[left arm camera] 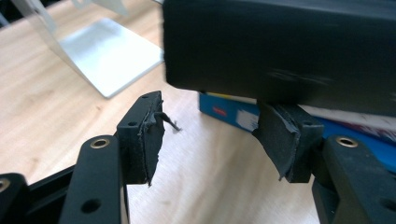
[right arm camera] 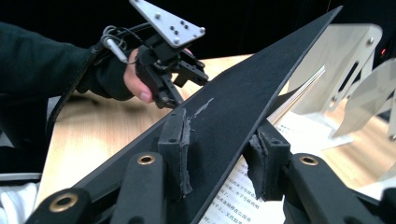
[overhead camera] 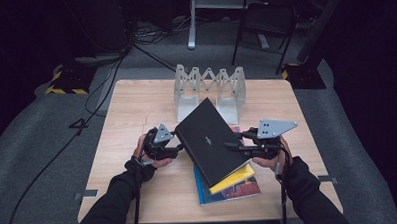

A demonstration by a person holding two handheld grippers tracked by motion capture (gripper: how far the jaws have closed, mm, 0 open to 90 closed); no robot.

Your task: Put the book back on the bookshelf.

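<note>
On the wooden table [overhead camera: 136, 109], in front of the grey folding rack [overhead camera: 209, 86], our left gripper [overhead camera: 174, 149] stands released beside the black book [overhead camera: 212, 141]. We clamp our right gripper [overhead camera: 232, 147] on that book's cover, lifted over the yellow book [overhead camera: 237, 176] and blue book [overhead camera: 224, 192]

Small printed lines show on the open page [right arm camera: 243, 186] under the black book [right arm camera: 233, 112], too blurred to read.

- A square wooden table [overhead camera: 132, 124] is standing on grey carpet.
- A clear accordion book rack [overhead camera: 209, 89] is sitting at the table's far edge.
- Nearer than the rack, a blue book [overhead camera: 229, 190] is lying flat, bearing a yellow book [overhead camera: 236, 176].
</note>
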